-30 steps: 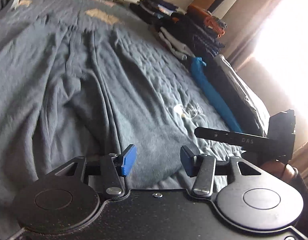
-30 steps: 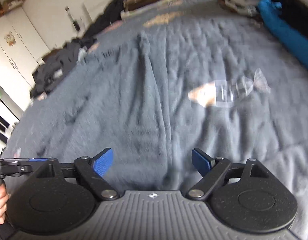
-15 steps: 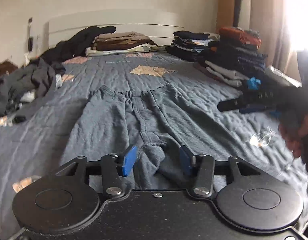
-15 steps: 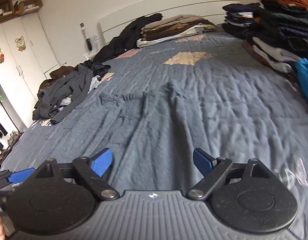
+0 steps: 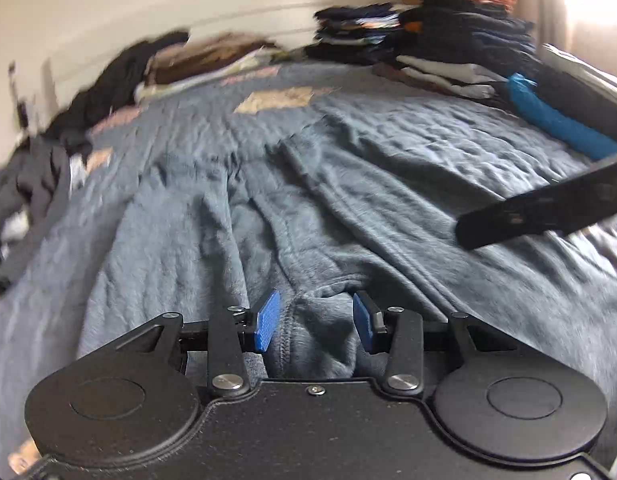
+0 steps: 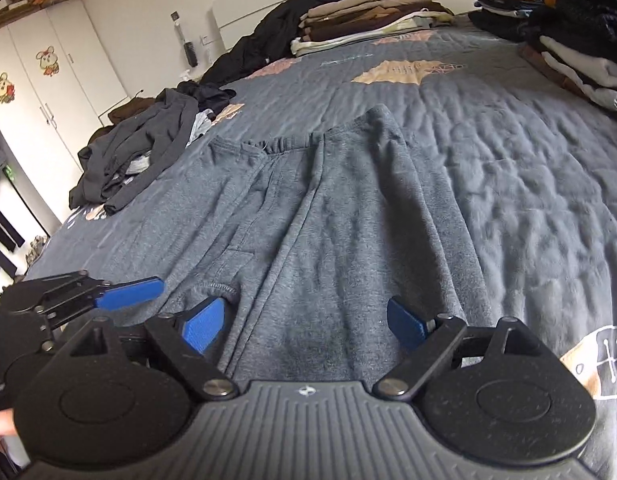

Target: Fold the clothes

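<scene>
Grey sweatpants (image 6: 308, 208) are lying spread flat on a bed (image 6: 528, 168), waistband toward the headboard. The left gripper (image 5: 314, 322) is sitting with jaws open around a bunched fold at a leg hem. The right gripper (image 6: 308, 324) is hovering, jaws wide open, over the other leg. Folded clothes stacks (image 6: 568, 32) are lining the bed's right edge.

The pants (image 6: 308, 208) are spread on the bed (image 6: 528, 168), with clothes piled left (image 6: 140, 148), right (image 6: 580, 40) and behind (image 6: 368, 16).
</scene>
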The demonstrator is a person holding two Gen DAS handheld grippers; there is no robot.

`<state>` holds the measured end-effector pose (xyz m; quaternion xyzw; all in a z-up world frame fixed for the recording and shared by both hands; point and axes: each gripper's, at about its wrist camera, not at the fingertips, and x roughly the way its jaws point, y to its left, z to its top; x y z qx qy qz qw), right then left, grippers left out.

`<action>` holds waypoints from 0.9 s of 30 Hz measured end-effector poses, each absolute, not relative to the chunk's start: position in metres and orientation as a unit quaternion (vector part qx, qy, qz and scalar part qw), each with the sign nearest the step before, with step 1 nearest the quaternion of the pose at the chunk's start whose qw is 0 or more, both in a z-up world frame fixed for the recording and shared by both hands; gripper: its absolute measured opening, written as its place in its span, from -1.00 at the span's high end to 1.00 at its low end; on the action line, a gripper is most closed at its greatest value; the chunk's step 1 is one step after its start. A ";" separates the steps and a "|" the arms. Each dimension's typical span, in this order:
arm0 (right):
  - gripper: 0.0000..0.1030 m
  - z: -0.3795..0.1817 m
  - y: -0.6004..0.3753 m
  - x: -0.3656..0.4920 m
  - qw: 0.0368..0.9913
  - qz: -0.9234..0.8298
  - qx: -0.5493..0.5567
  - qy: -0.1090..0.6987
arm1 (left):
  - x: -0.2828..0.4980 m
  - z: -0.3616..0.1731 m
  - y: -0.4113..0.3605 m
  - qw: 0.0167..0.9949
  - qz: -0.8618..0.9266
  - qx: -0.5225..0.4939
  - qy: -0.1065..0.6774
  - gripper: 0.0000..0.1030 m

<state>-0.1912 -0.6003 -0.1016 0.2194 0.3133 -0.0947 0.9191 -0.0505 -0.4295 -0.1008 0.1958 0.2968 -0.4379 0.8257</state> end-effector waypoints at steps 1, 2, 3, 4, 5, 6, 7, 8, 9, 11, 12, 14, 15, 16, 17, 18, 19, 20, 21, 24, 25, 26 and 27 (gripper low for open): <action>-0.72 -0.102 -0.601 -0.191 0.918 -0.096 0.223 0.313 | -0.043 -0.104 -0.429 0.824 -0.435 0.186 0.312 0.21; -0.72 -0.102 -0.602 -0.192 0.918 -0.097 0.226 0.311 | -0.039 -0.108 -0.428 0.822 -0.435 0.179 0.322 0.21; -0.72 -0.101 -0.602 -0.191 0.918 -0.095 0.228 0.310 | -0.037 -0.110 -0.426 0.822 -0.433 0.179 0.323 0.40; -0.72 -0.101 -0.602 -0.191 0.918 -0.094 0.229 0.310 | -0.036 -0.111 -0.424 0.824 -0.430 0.182 0.321 0.68; -0.72 -0.101 -0.602 -0.190 0.918 -0.093 0.228 0.310 | -0.034 -0.113 -0.422 0.825 -0.428 0.184 0.319 0.70; -0.72 -0.101 -0.601 -0.190 0.919 -0.092 0.226 0.311 | -0.033 -0.113 -0.420 0.828 -0.425 0.182 0.317 0.73; -0.72 -0.101 -0.600 -0.190 0.919 -0.091 0.224 0.311 | -0.031 -0.112 -0.418 0.832 -0.419 0.177 0.318 0.74; -0.72 -0.101 -0.600 -0.190 0.919 -0.091 0.224 0.312 | -0.030 -0.110 -0.416 0.837 -0.412 0.174 0.315 0.75; -0.72 -0.101 -0.600 -0.190 0.918 -0.091 0.225 0.313 | -0.029 -0.108 -0.415 0.843 -0.404 0.172 0.312 0.76; -0.72 -0.102 -0.600 -0.190 0.917 -0.093 0.226 0.314 | -0.024 -0.103 -0.414 0.849 -0.397 0.165 0.307 0.76; -0.72 -0.102 -0.601 -0.190 0.918 -0.094 0.224 0.314 | -0.023 -0.103 -0.415 0.850 -0.395 0.165 0.308 0.76; -0.72 -0.101 -0.600 -0.191 0.918 -0.094 0.223 0.313 | -0.022 -0.104 -0.417 0.849 -0.394 0.167 0.311 0.73; -0.72 -0.101 -0.600 -0.192 0.919 -0.094 0.221 0.313 | -0.021 -0.104 -0.418 0.848 -0.393 0.168 0.313 0.69; -0.72 -0.100 -0.600 -0.192 0.919 -0.094 0.220 0.313 | -0.021 -0.103 -0.417 0.847 -0.395 0.169 0.313 0.69; -0.72 -0.100 -0.599 -0.192 0.919 -0.093 0.219 0.313 | -0.020 -0.100 -0.417 0.843 -0.399 0.166 0.319 0.69; -0.72 -0.100 -0.599 -0.192 0.920 -0.093 0.218 0.313 | -0.017 -0.096 -0.416 0.833 -0.407 0.162 0.337 0.68; -0.72 -0.100 -0.599 -0.193 0.920 -0.092 0.216 0.314 | -0.015 -0.091 -0.415 0.818 -0.423 0.159 0.357 0.68; -0.72 -0.100 -0.598 -0.193 0.920 -0.089 0.214 0.316 | -0.015 -0.087 -0.412 0.805 -0.438 0.158 0.367 0.68; -0.72 -0.099 -0.597 -0.193 0.920 -0.086 0.211 0.318 | -0.018 -0.083 -0.410 0.802 -0.446 0.161 0.363 0.68; -0.72 -0.100 -0.591 -0.192 0.921 -0.066 0.206 0.324 | -0.029 -0.082 -0.407 0.798 -0.458 0.182 0.346 0.66; -0.72 -0.101 -0.588 -0.192 0.921 -0.061 0.204 0.325 | -0.031 -0.085 -0.408 0.797 -0.460 0.187 0.345 0.60; -0.72 -0.102 -0.586 -0.191 0.921 -0.057 0.201 0.328 | -0.033 -0.090 -0.410 0.795 -0.459 0.194 0.347 0.56; -0.72 -0.103 -0.583 -0.189 0.921 -0.053 0.198 0.332 | -0.035 -0.095 -0.413 0.792 -0.458 0.205 0.349 0.52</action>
